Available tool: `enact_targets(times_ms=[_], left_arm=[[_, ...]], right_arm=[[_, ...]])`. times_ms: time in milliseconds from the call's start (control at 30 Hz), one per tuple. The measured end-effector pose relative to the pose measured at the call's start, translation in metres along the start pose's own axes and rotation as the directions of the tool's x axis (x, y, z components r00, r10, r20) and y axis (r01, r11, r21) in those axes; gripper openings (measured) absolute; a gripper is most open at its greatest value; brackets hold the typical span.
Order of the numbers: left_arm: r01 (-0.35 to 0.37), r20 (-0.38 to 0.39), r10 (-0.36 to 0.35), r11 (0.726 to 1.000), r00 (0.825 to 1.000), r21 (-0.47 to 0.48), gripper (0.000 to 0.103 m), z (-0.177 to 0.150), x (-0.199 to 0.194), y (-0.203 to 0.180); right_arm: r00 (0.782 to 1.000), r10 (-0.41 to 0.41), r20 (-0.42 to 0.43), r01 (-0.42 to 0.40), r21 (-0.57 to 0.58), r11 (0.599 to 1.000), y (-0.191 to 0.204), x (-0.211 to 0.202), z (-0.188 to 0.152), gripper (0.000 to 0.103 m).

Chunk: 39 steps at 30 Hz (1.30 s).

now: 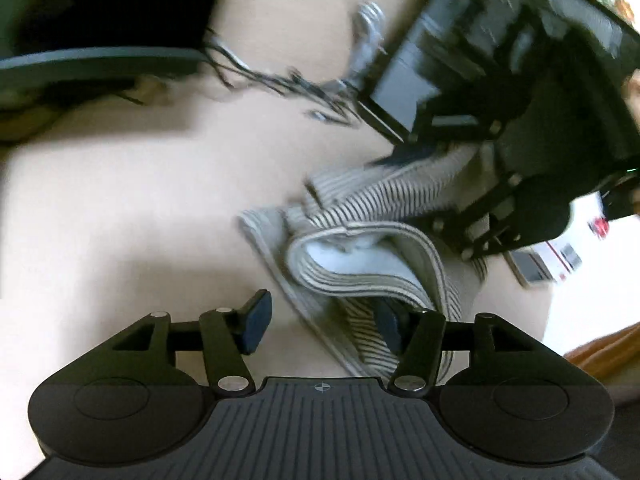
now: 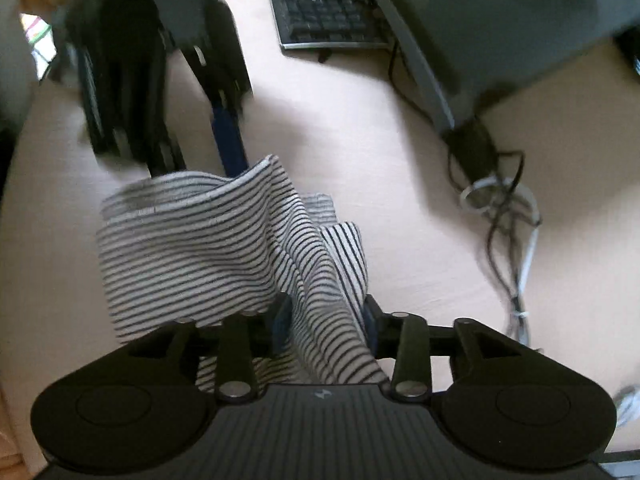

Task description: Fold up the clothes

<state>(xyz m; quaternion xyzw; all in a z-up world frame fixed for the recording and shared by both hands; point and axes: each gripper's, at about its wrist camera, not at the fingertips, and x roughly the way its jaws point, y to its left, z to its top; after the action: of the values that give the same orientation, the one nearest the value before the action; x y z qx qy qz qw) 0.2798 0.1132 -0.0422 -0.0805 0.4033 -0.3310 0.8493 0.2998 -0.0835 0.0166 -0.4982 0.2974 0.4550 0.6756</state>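
1. The grey-and-white striped knit garment [image 1: 372, 236] lies bunched on the pale beige tabletop [image 1: 120, 208], raised in folds between the 2 grippers.
2. The left gripper [image 1: 324, 326], black with dark blue pads, stands with its jaws wide apart. One pad hangs over bare table; the other is tucked in against a striped fold, with nothing pinched between them.
3. In the right wrist view the right gripper [image 2: 326, 322] has its 2 pads pressed in on a ridge of the striped cloth [image 2: 224, 240] — it is gripping the garment, and the fabric rises from the jaws toward the far side.
4. The left wrist view shows the right gripper [image 1: 452, 152] from outside, blurred, with cloth drawn up to its fingers.
5. In the right wrist view the left gripper's blue-tipped finger [image 2: 230, 140] stands just behind the garment's far edge; whether it touches the cloth I cannot tell.
6. Beyond the garment sit a black keyboard [image 2: 324, 4], a grey monitor stand [image 2: 420, 60] and a tangle of black and white cables [image 2: 504, 208] — all well apart from the cloth.
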Motion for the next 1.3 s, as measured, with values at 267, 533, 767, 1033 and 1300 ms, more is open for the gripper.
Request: enact_targets(times_ms=[267, 533, 767, 1033, 1300], left_arm=[[0.045, 0.087, -0.054, 0.993, 0.995, 0.106, 0.078, 0.041, -0.029, -0.042], [0.011, -0.036, -0.006, 0.991, 0.999, 0.132, 0.082, 0.050, 0.011, -0.061], [0.065, -0.013, -0.064, 0.995, 0.998, 0.070, 0.034, 0.063, 0.022, -0.064], [-0.063, 0.079, 0.067, 0.997, 0.995, -0.049, 0.014, 0.083, 0.025, -0.029], [-0.276, 0.047, 0.286, 0.950, 0.957, -0.149, 0.014, 0.076, 0.025, 0.020]], right_arm=[[0.994, -0.059, 0.092, 0.035, 0.242, 0.970, -0.023, -0.001, -0.019, 0.072], [0.947, -0.289, 0.139, 0.197, 0.459, 0.866, -0.011, -0.036, -0.045, 0.074], [0.880, -0.450, 0.150, 0.258, 0.646, 0.719, -0.005, -0.063, -0.073, 0.042], [0.889, -0.450, 0.088, 0.242, 0.743, 0.624, -0.016, -0.043, -0.091, 0.039], [0.919, -0.394, -0.021, 0.221, 0.854, 0.471, -0.025, 0.006, -0.121, 0.038]])
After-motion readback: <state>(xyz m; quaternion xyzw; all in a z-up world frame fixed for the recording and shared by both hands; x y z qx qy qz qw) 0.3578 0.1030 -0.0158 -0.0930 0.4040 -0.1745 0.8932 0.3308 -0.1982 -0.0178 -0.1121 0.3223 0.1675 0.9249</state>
